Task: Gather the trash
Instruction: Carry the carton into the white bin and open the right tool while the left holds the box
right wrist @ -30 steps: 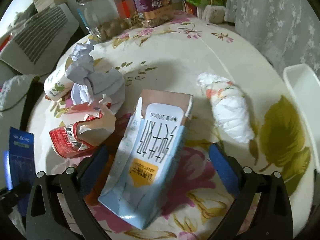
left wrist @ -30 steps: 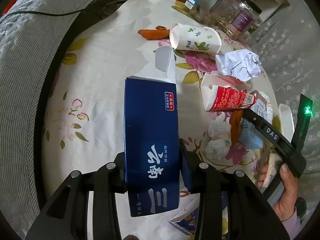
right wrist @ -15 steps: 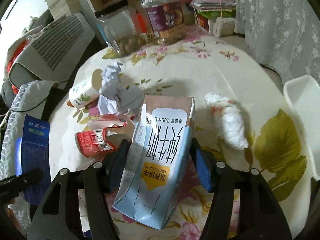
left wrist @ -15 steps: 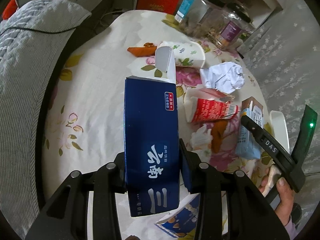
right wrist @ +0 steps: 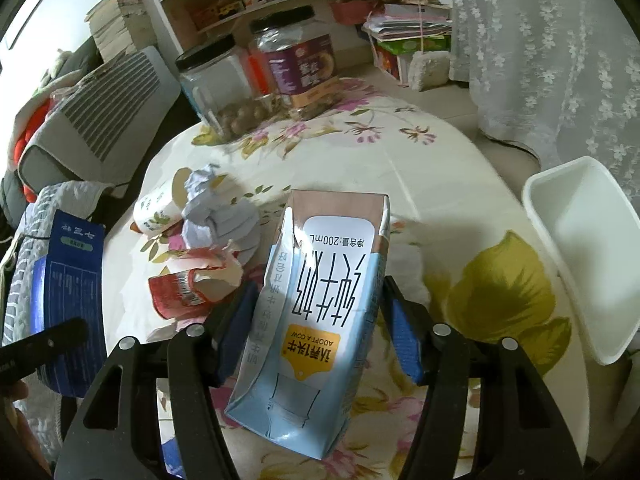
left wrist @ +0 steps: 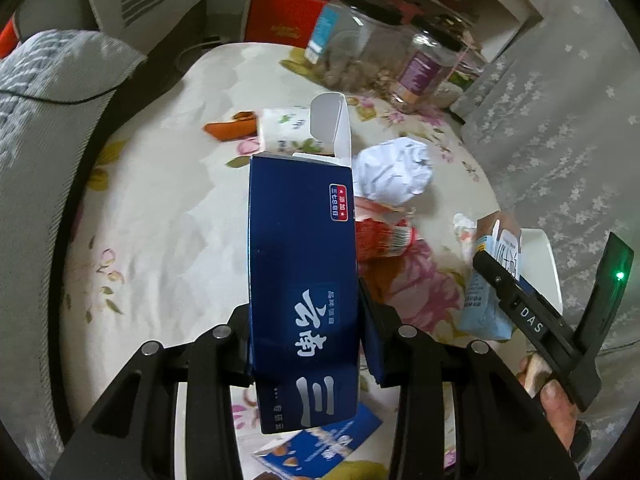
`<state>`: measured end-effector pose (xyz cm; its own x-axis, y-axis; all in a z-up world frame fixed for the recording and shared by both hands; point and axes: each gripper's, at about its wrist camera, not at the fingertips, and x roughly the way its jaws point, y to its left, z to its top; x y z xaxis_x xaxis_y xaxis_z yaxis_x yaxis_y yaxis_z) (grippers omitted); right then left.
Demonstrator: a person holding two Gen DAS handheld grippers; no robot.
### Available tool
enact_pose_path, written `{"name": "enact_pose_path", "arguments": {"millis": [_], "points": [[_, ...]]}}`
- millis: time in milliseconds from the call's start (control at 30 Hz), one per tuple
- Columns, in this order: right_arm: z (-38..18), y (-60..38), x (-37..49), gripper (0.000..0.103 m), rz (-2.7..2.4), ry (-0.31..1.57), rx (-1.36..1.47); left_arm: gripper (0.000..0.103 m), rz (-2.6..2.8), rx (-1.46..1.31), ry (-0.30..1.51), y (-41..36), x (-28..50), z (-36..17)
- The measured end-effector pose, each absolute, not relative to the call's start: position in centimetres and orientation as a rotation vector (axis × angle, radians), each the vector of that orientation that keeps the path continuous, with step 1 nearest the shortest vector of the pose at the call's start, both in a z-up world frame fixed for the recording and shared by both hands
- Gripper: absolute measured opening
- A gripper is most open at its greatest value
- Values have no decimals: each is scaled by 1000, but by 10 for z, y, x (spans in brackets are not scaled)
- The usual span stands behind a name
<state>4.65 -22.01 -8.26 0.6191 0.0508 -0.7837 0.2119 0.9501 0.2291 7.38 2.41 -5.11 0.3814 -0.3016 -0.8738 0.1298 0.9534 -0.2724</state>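
The left gripper (left wrist: pixel 306 344) is clamping a dark blue carton (left wrist: pixel 300 264) between its two fingers, the pads pressing on the carton's long sides and the box sticking out forward past the fingertips. The right gripper (right wrist: pixel 318 330) is gripping a pale blue milk carton (right wrist: pixel 320 300) in the same way, its blue pads (right wrist: pixel 404 336) squeezing both sides. In the left wrist view the person's right hand (left wrist: pixel 554 400) is wrapping around the right gripper's handle at the lower right.
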Motion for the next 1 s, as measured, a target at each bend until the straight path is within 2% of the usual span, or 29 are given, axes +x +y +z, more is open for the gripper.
{"name": "enact_pose_path", "arguments": {"millis": [1000], "points": [[-66,-393,-4,59,-427,769,472,39,-465,-94,1111,-126,79,-48]]}}
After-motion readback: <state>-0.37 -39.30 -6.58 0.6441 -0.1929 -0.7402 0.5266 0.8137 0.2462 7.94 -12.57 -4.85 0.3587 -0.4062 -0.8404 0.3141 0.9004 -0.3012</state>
